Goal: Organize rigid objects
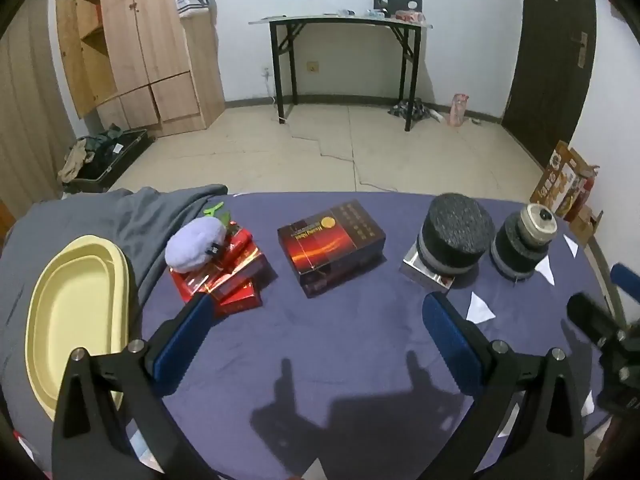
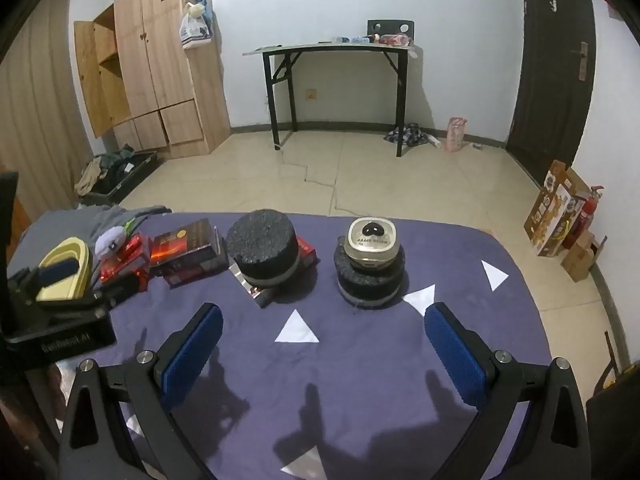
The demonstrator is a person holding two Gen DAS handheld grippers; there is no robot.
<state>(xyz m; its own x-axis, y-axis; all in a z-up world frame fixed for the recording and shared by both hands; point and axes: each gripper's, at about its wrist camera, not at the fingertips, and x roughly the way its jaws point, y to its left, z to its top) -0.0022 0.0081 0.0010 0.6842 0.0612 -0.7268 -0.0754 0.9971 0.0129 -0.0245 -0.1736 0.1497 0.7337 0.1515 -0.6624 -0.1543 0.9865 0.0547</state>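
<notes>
Both tools are hovering over the table (image 2: 460,248), which is wearing a purple cover. Left tool (image 1: 316,312) and right tool (image 2: 324,322) are standing fully released, nothing betw. the pads.

Task items are sitting in a row across the far half: yellow tray (image 1: 76,312) at left, red boxes (image 1: 236,276) stacked w/ a soft lilac plush (image 1: 196,242) on top, dark box (image 1: 332,246) at centre, foam disc (image 2: 262,246) resting on a mirrored block, and a jar (image 2: 370,242) seated in a foam ring.

Handling, est.: the boxes are looking stiff, light, glossy, so possibly slippery; gripping across the short sides is advised. Foam is likely compressing under the pads. The jar is prob. hard; take it at the body, below the lid.

Labels: gold lettering on the dark box and jar lid is too small to read.
</notes>
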